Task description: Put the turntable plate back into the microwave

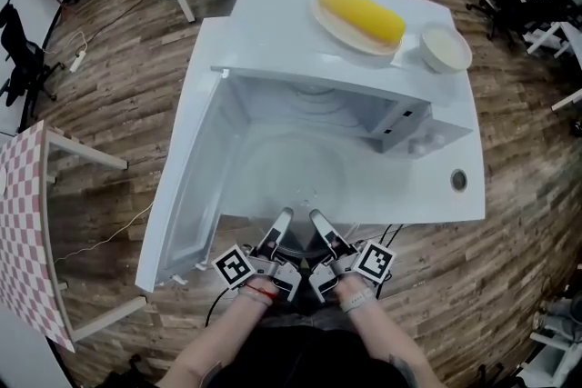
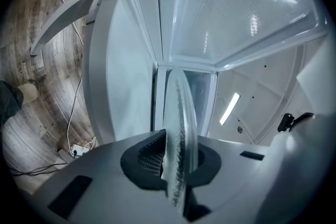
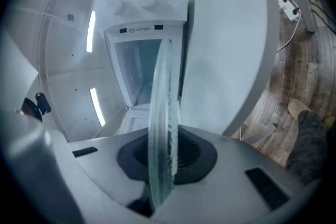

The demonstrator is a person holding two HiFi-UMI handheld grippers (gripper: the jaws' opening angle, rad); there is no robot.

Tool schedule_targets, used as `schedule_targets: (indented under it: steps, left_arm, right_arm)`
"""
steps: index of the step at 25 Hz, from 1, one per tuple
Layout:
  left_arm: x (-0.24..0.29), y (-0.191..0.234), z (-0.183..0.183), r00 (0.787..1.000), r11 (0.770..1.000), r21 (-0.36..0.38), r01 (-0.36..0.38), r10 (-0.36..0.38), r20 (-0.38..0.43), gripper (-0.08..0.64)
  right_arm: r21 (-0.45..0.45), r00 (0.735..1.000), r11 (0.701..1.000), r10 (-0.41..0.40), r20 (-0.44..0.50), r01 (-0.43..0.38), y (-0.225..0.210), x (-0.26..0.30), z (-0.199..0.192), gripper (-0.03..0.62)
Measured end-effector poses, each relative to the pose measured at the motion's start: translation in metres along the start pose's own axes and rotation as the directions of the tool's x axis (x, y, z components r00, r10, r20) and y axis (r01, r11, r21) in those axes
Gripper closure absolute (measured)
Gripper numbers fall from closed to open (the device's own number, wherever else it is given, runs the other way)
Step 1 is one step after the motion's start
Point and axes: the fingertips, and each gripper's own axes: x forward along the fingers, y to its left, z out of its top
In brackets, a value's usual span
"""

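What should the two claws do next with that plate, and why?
Probably slide the glass plate deeper into the microwave: left gripper and right gripper both clamp its near rim, the door stands open, and it seems not yet seated.

Atop the white microwave oven (image 1: 273, 23): yellow corn cob (image 1: 361, 14) left, small white bowl (image 1: 445, 48) right; clear round glass turntable plate (image 1: 286, 168) at its open front

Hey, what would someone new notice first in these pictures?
Both the left tongs and right tongs clamp the near rim of a clear glass turntable plate, held at the open microwave. On its top sit a bright yellow cob on a dish and a white bowl.
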Motion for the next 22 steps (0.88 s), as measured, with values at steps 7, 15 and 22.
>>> schedule_targets:
  steps: [7,15,22]
  left_arm:
    - [0.008,-0.004,0.002,1.000,1.000,0.020,0.003,-0.003,0.000,0.531]
    - [0.011,0.006,0.011,0.999,1.000,0.009,0.005,-0.005,0.034,0.531]
    - [0.015,0.001,0.006,1.000,0.999,0.033,0.020,-0.020,0.020,0.531]
  right_arm:
    - [0.005,1.000,1.000,0.008,-0.004,-0.008,0.002,0.004,0.007,0.552]
    - [0.013,0.999,1.000,0.008,-0.033,-0.007,-0.008,0.015,0.008,0.552]
    - [0.001,0.999,1.000,0.028,-0.021,-0.028,-0.003,0.010,0.013,0.552]
